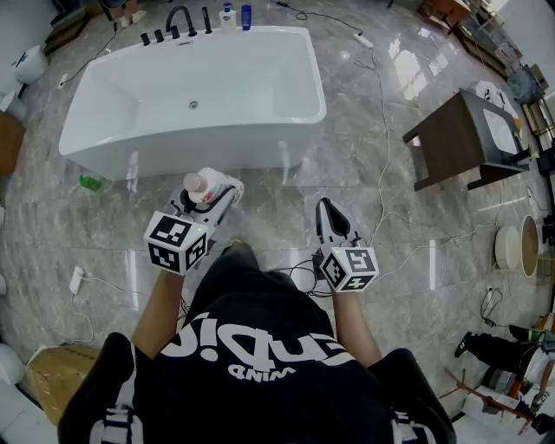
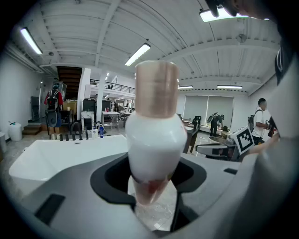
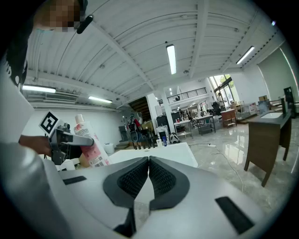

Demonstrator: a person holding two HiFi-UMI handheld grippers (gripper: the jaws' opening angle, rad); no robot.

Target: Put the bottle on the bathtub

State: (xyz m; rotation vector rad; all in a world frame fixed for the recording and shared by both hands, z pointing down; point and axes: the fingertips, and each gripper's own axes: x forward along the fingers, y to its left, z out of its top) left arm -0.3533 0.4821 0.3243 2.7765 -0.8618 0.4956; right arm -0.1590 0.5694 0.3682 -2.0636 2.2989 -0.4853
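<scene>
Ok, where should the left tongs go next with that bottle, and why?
Probably forward, toward the bathtub. The left tongs are shut on the bottle, which hangs over the floor short of the tub's near wall, so it can't be set down yet. The right tongs are shut and empty, so nothing else seems to need doing first.

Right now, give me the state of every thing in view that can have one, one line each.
White plastic bottle with a pinkish cap: capped, held in the air, not yet on the tub.
Left gripper: shut on the bottle's lower end.
Right gripper: shut, nothing between its jaws.
White freestanding bathtub: empty, no water visible.
Small blue bottle: standing upright at the tub's far rim.
</scene>
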